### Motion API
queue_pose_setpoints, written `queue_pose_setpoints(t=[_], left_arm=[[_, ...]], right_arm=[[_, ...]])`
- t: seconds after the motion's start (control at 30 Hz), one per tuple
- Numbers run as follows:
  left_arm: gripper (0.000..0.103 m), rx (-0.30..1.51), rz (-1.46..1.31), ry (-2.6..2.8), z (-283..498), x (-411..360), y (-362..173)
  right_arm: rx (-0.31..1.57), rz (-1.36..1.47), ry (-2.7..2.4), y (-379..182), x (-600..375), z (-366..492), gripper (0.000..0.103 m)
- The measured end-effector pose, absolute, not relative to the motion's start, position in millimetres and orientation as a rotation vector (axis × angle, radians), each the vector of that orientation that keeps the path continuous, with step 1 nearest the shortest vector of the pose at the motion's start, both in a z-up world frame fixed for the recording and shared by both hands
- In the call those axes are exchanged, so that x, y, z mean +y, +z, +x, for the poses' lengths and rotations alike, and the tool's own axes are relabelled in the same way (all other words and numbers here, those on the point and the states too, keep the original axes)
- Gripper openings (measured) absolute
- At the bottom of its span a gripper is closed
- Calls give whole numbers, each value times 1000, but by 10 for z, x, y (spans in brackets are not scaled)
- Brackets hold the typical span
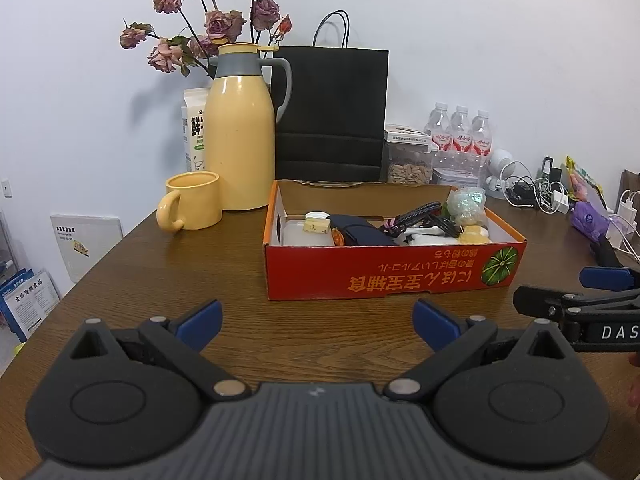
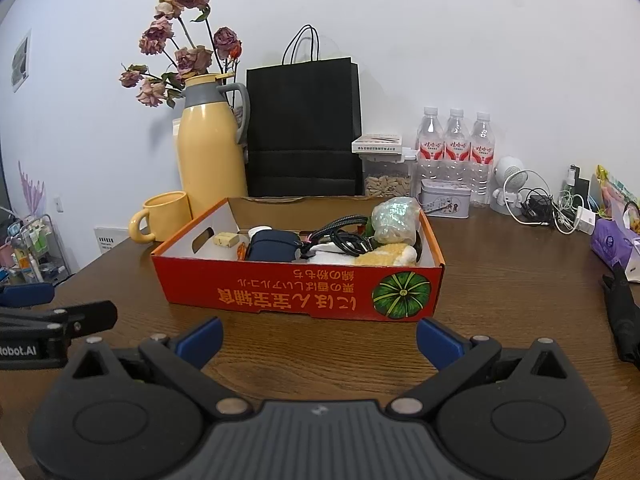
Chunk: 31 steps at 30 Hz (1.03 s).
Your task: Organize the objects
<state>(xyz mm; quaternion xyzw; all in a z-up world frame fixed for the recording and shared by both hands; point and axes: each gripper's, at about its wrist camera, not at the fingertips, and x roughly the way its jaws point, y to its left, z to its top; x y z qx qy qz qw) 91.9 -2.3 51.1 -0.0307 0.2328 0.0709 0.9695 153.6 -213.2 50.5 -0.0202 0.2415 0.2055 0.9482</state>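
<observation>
Left wrist view: the left tongs (image 1: 318, 322) sit at the bottom centre of the frame, spread wide and pinching nothing, low over the brown wooden surface (image 1: 160, 280). Just beyond them, at centre, stands one red cardboard box (image 1: 394, 270) with orange print and a green pumpkin picture, its top open. Inside lie one navy pouch (image 1: 360, 232), one clear lidded container (image 1: 306, 232), a tangle of black cord (image 1: 424, 216) and one crinkled iridescent bundle (image 1: 466, 200). At the right edge, part of the right tongs (image 1: 576, 292) shows.

Upper left of the box stand one yellow mug (image 1: 192, 202) and one yellow thermos jug (image 1: 240, 128), with dried roses (image 1: 208, 20) behind. One black paper bag (image 1: 332, 112) stands at the back wall, and three water bottles (image 1: 460, 132) stand in a row to its right.

Right wrist view: the right tongs (image 2: 320, 342) are likewise spread and empty at the bottom centre, with the same box directly ahead.
</observation>
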Motion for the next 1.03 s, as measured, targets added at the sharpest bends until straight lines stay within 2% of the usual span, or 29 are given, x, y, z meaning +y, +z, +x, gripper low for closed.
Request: queue_pose_setpoints(t=[1.03], left_arm=[[103, 463, -58, 147, 907, -26, 548]], right_arm=[[493, -45, 417, 512, -2127, 1543, 103]])
